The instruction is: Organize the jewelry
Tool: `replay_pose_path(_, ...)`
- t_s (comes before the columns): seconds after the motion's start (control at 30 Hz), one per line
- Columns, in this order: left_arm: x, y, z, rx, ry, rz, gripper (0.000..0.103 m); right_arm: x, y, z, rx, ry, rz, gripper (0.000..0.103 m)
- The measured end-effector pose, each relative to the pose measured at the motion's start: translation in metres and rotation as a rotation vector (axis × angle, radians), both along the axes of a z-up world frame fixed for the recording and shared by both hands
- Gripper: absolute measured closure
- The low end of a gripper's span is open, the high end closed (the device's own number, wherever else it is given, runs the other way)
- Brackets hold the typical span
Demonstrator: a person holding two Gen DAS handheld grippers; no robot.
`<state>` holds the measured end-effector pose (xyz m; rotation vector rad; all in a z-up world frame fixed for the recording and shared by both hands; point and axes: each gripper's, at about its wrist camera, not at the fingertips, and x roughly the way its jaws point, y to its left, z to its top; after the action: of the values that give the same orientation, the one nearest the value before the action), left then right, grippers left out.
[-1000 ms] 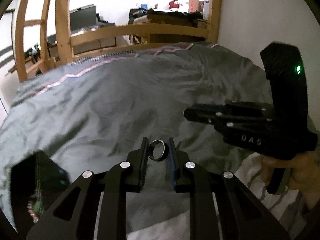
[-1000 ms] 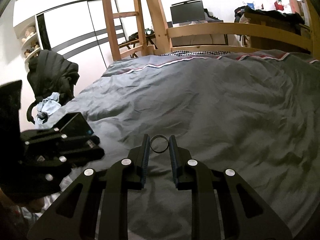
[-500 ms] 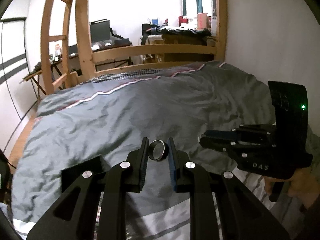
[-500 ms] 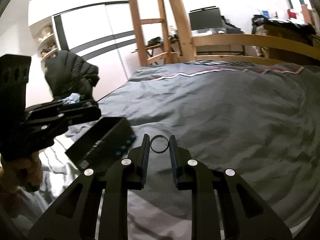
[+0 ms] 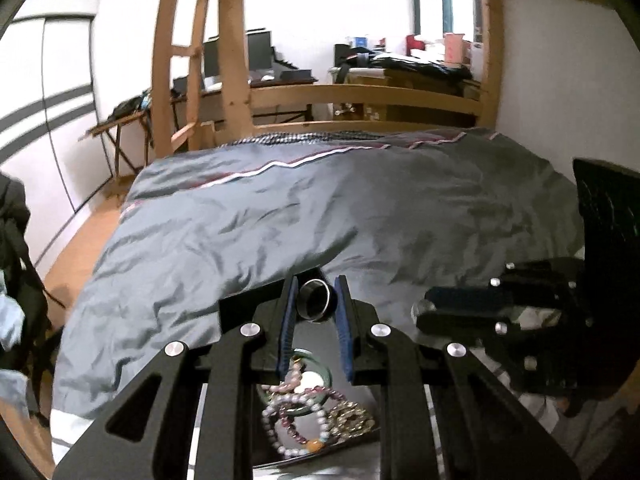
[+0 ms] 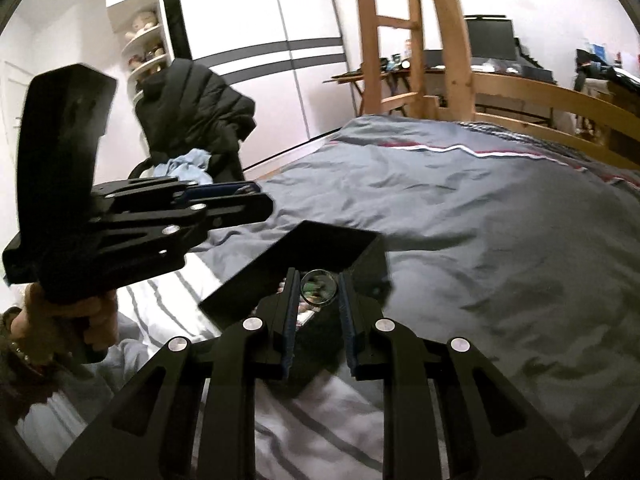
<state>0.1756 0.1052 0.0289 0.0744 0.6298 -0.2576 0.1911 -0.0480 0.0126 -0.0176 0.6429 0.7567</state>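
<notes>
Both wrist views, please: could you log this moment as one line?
left gripper: shut on wide ring | right gripper: shut on thin ring | black box: below

Both views are dim indoors, with the white wall (image 5: 552, 80) and wardrobe doors (image 6: 256, 40) blown out pale. The grey duvet (image 5: 320, 216) shows soft creased shadows. Fisheye bending curves the wooden bed frame (image 5: 360, 96) (dark corners ring each view), and motion blur smears the edges.

Left gripper (image 5: 316, 306) and right gripper (image 6: 318, 292), lower centre of each frame: jaws narrowed, each clamping a ring; bare hand (image 6: 60, 328) lower left.
</notes>
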Motion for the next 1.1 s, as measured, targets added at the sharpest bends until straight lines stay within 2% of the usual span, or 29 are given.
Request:
replay_pose_path(0.2, 0.006, 0.017, -0.011, -0.023, 0.035, 0.026, 0.085, -0.005, 0.03, -0.009, -0.021, 0.007, 0.038, 0.083)
replay_pose_path(0.4, 0.018, 0.038, -0.036, -0.081, 0.12, 0.067, 0.085, -0.006, 0.047, -0.018, -0.041, 0.029, 0.055, 0.083)
replay_pose_path(0.53, 0.021, 0.043, -0.047, -0.081, 0.161, 0.11, 0.083, -0.007, 0.054, -0.027, -0.076, 0.053, 0.043, 0.08)
replay_pose_path(0.57, 0.021, 0.043, -0.048, -0.073, 0.163, 0.122, 0.071, -0.007, 0.054, -0.03, -0.074, 0.064, 0.039, 0.073)
replay_pose_path(0.6, 0.021, 0.044, -0.048, -0.065, 0.156, 0.139, 0.061, -0.008, 0.054, -0.032, -0.072, 0.069, 0.034, 0.057)
replay_pose_path(0.63, 0.019, 0.045, -0.047, -0.069, 0.141, 0.152, 0.047, -0.009, 0.053, -0.033, -0.065, 0.07, 0.026, 0.05)
replay_pose_path(0.67, 0.017, 0.048, -0.045, -0.079, 0.132, 0.153, 0.046, -0.011, 0.051, -0.034, -0.052, 0.069, 0.024, 0.046)
replay_pose_path(0.73, 0.015, 0.054, -0.041, -0.117, 0.125, 0.166, 0.044, -0.012, 0.049, -0.033, -0.035, 0.076, 0.025, 0.046)
replay_pose_path(0.77, 0.015, 0.057, -0.04, -0.127, 0.122, 0.183, 0.035, -0.013, 0.047, -0.032, -0.032, 0.067, 0.016, 0.043)
replay_pose_path(0.83, 0.012, 0.061, -0.036, -0.136, 0.107, 0.219, 0.025, -0.016, 0.042, -0.026, -0.009, 0.046, -0.007, 0.03)
replay_pose_path(0.87, 0.011, 0.064, -0.034, -0.141, 0.103, 0.233, 0.018, -0.017, 0.038, -0.021, 0.007, 0.031, -0.026, 0.015)
replay_pose_path(0.9, 0.008, 0.067, -0.031, -0.15, 0.099, 0.257, 0.014, -0.019, 0.036, -0.017, 0.017, 0.021, -0.035, 0.004)
replay_pose_path(0.93, 0.005, 0.069, -0.029, -0.159, 0.093, 0.278, 0.011, -0.022, 0.032, -0.011, 0.03, 0.0, -0.051, 0.004)
replay_pose_path(1.0, 0.0, 0.073, -0.023, -0.176, 0.083, 0.298, 0.01, -0.026, 0.029, -0.002, 0.032, -0.03, -0.08, 0.004)
replay_pose_path(1.1, -0.01, 0.075, -0.012, -0.156, 0.07, 0.351, 0.008, -0.029, 0.027, 0.008, 0.015, -0.031, -0.119, 0.004)
